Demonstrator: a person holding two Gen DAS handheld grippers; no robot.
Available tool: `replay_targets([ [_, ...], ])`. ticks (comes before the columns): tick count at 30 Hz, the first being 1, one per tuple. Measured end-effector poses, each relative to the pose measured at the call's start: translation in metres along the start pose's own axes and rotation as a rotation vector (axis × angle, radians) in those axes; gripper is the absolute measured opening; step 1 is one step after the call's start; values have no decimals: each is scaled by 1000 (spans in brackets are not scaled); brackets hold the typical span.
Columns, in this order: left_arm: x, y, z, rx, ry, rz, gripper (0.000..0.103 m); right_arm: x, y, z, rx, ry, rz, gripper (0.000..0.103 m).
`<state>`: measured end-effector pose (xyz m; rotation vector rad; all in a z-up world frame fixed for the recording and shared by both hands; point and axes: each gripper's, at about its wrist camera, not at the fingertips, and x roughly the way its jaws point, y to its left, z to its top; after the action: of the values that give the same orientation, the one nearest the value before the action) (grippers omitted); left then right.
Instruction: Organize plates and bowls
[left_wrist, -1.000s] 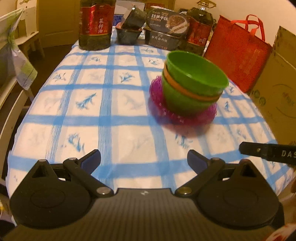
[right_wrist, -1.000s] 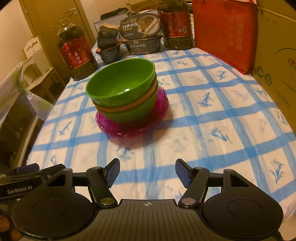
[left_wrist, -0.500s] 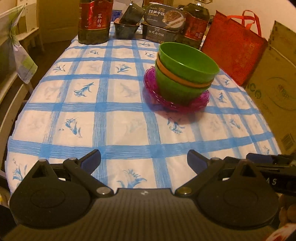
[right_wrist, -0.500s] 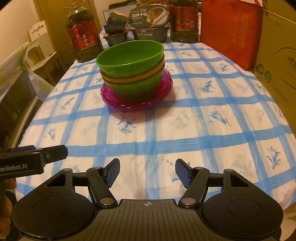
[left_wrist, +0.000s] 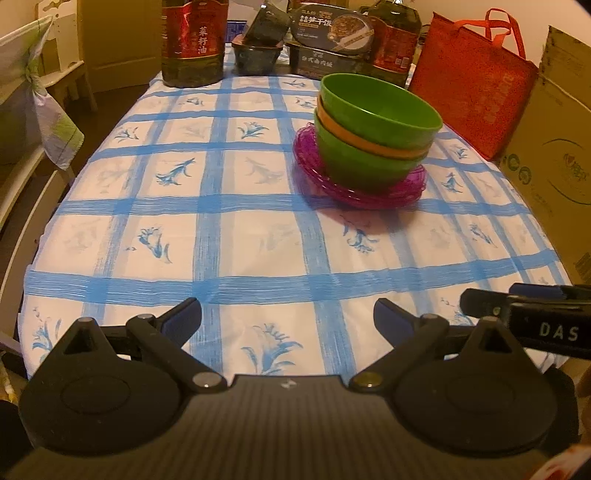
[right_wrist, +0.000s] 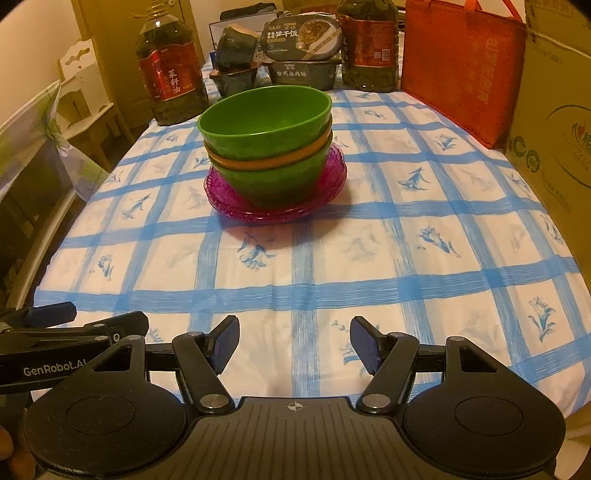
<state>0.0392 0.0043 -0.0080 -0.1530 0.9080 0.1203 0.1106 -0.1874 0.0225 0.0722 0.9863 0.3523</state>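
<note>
A stack of bowls (left_wrist: 373, 136) (right_wrist: 267, 144), green on top, an orange rim in the middle and green below, stands on magenta plates (left_wrist: 354, 188) (right_wrist: 277, 206) in the middle of the blue-checked tablecloth. My left gripper (left_wrist: 288, 314) hovers open over the near edge of the table, well short of the stack, nothing between its fingers. My right gripper (right_wrist: 293, 343) is likewise open and empty near the front edge. Each gripper shows at the side of the other's view.
Two large oil bottles (right_wrist: 170, 74) (right_wrist: 369, 44), dark food trays and boxed meals (right_wrist: 303, 48) line the far edge. A red tote bag (left_wrist: 476, 77) (right_wrist: 461, 62) and a cardboard box (left_wrist: 554, 155) stand at the right. A chair (left_wrist: 33, 110) is on the left.
Both grippers have pulled back toward the near edge, so the stack looks farther away. The stack has not moved. Both stay open.
</note>
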Motion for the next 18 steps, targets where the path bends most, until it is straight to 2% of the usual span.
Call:
replay_targets([
  [18, 1, 0, -1, 3, -1, 9, 99, -7, 0, 1, -5, -19, -5, 66],
])
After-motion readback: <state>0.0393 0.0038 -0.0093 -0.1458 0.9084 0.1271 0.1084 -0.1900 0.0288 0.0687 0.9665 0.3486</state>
